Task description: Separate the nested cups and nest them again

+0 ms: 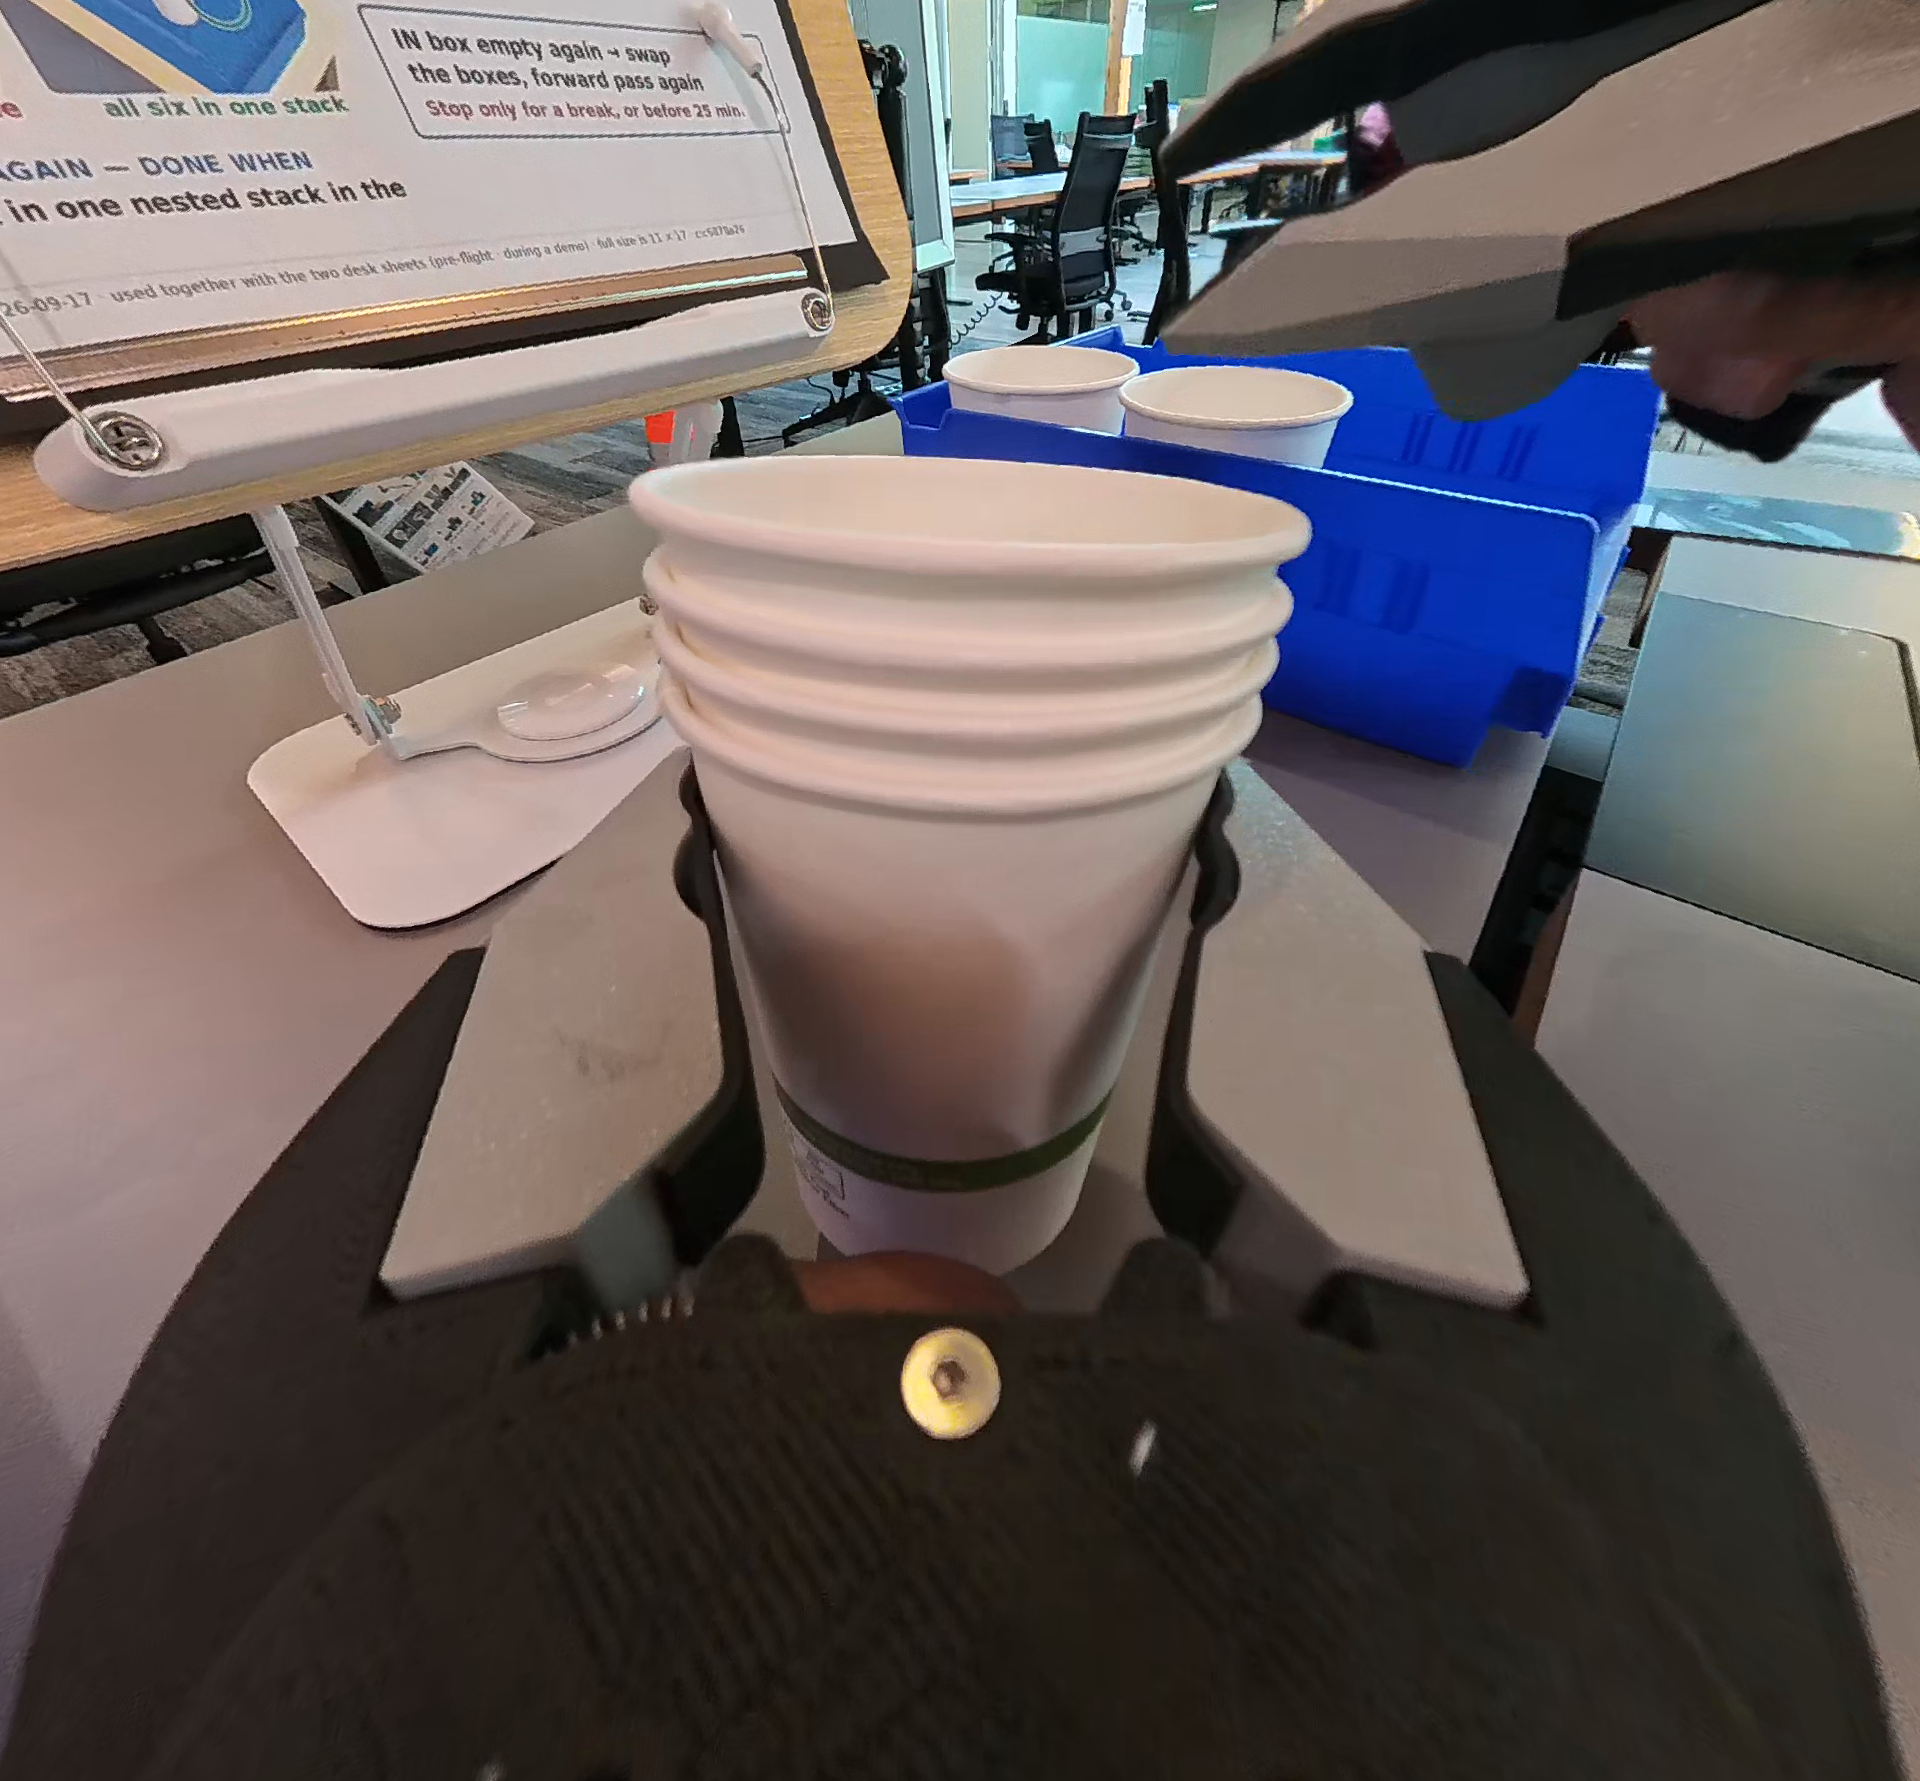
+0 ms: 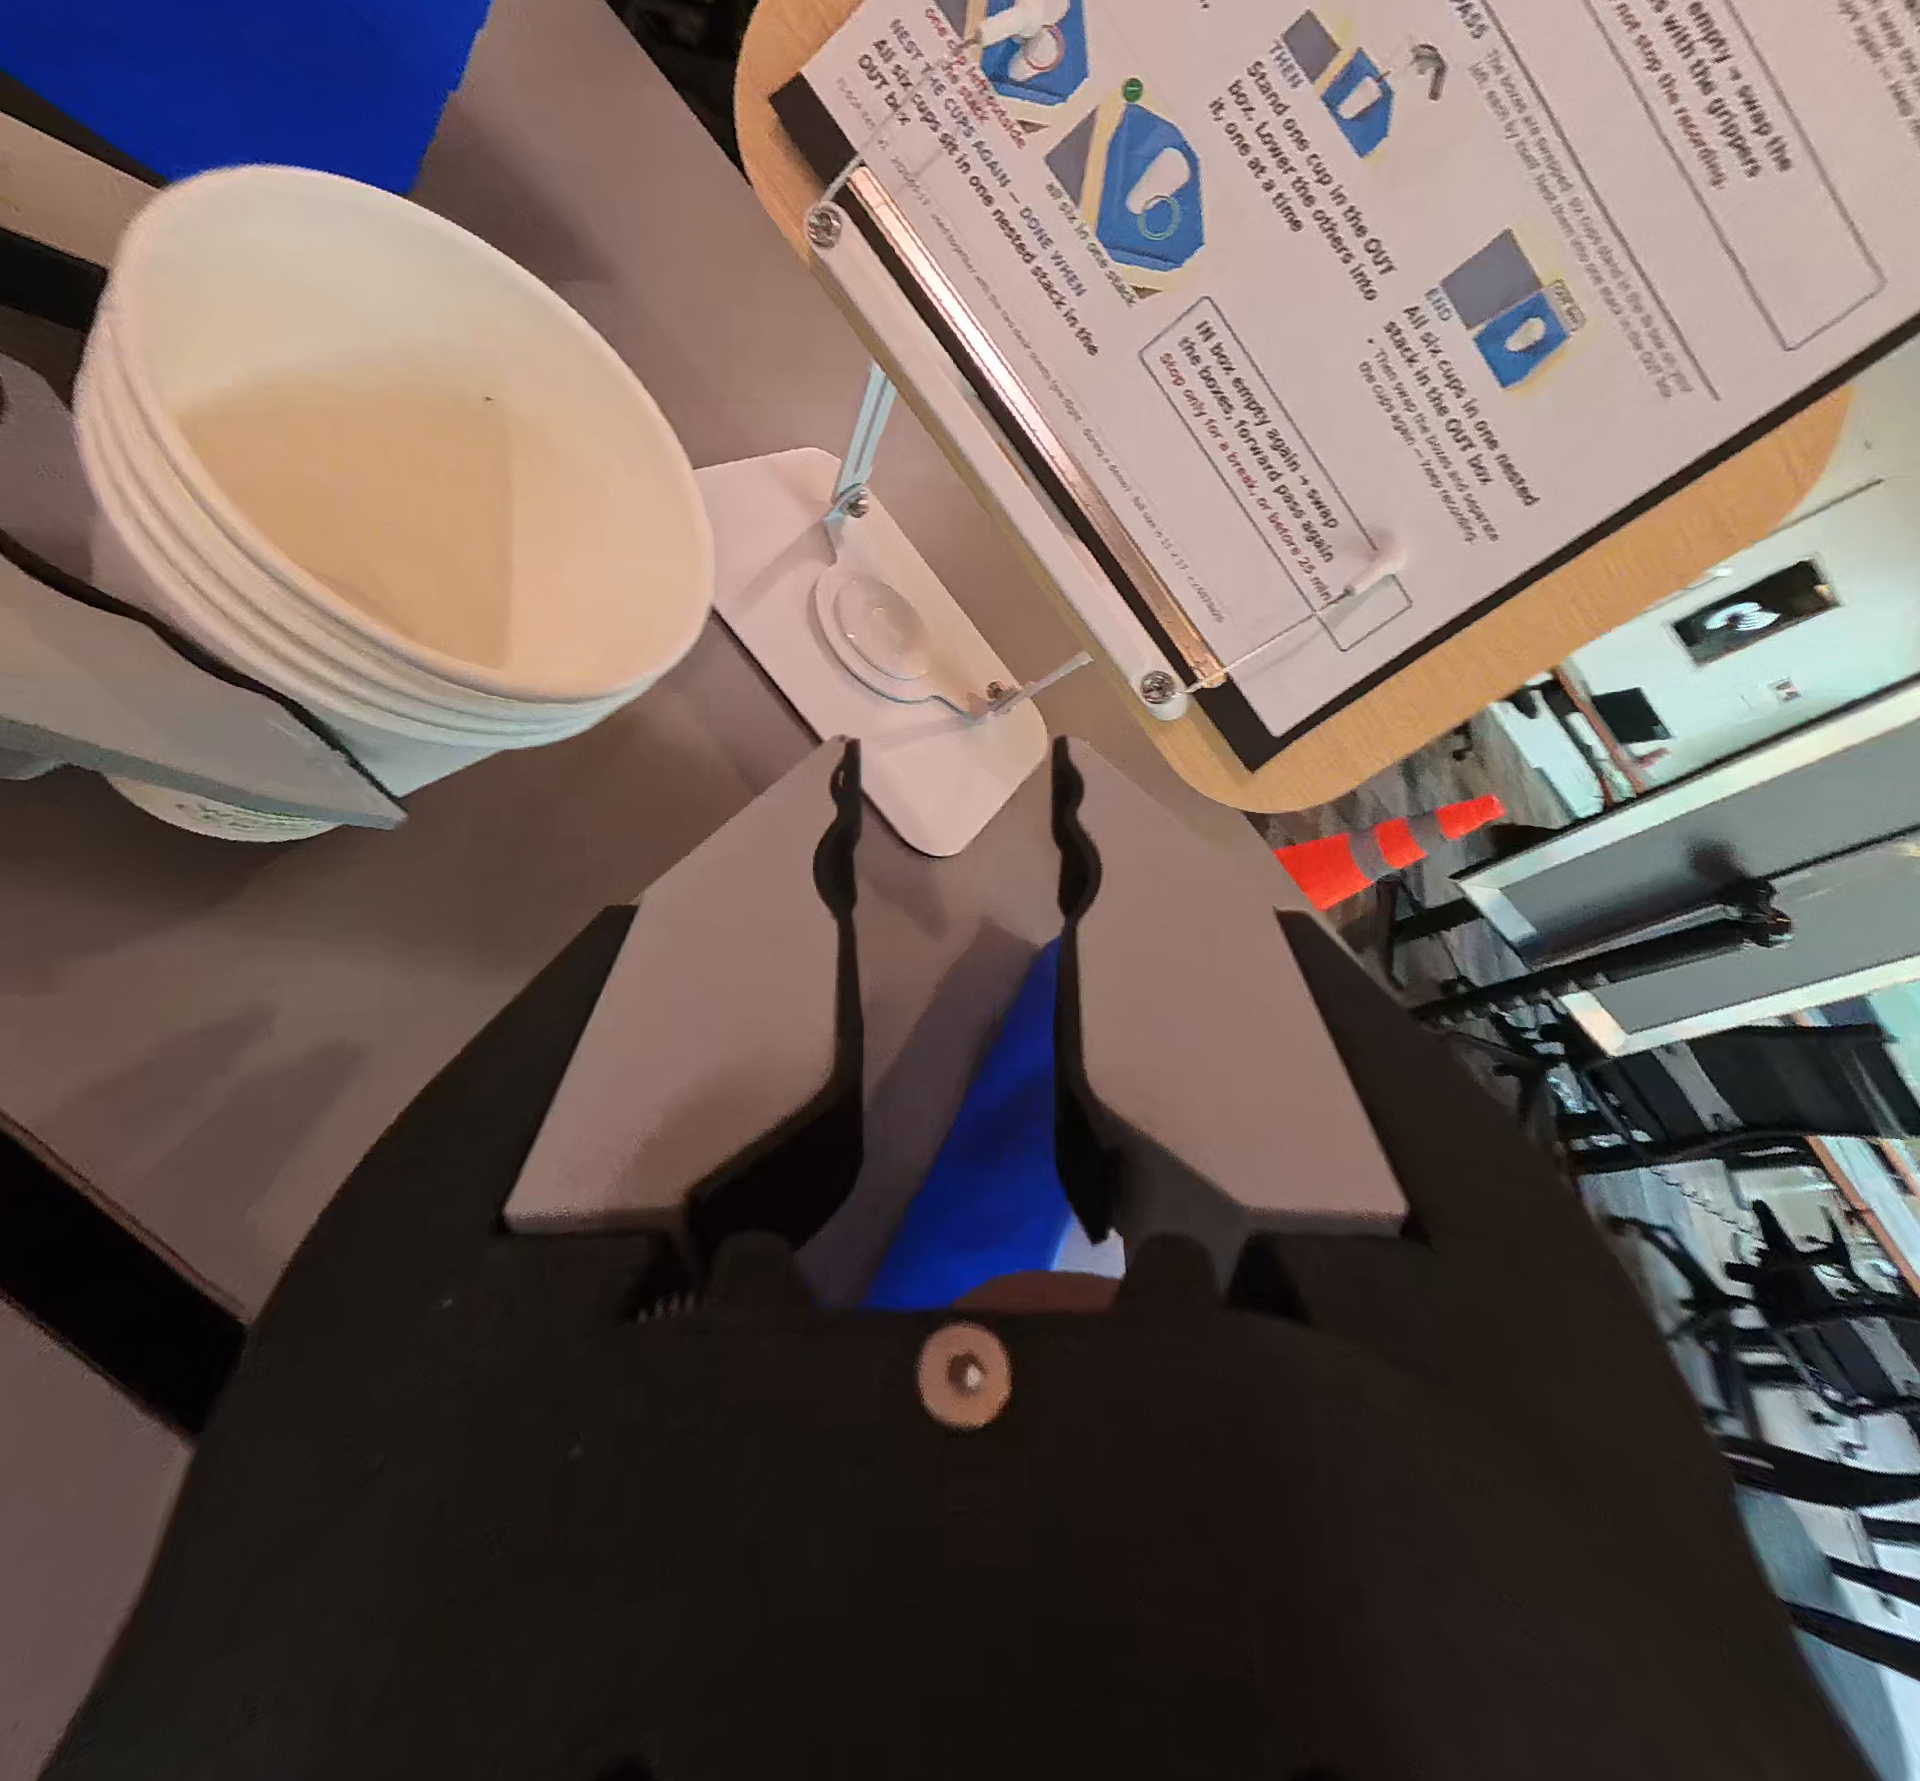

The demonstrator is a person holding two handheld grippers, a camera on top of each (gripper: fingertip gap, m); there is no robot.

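A stack of several nested white paper cups [image 1: 956, 692] stands upright between my left gripper's jaws. My left gripper [image 1: 956, 796] is shut on the stack, gripping the outer cup's wall below the rims. The stack also shows in the right wrist view [image 2: 395, 443], with a left finger [image 2: 177, 703] on its side. Two single white cups [image 1: 1039, 386] [image 1: 1236, 417] stand in a blue bin [image 1: 1403, 609] behind the stack. My right gripper [image 2: 953, 755] is open and empty. It hovers above and right of the stack's rim [image 1: 1169, 251].
A document stand with a printed sheet [image 1: 416, 173] rises at the left, its white base [image 1: 416, 817] on the grey table beside the stack. The bin's corner shows in the right wrist view [image 2: 229, 17]. A gap [image 1: 1538, 858] separates this table from another surface on the right.
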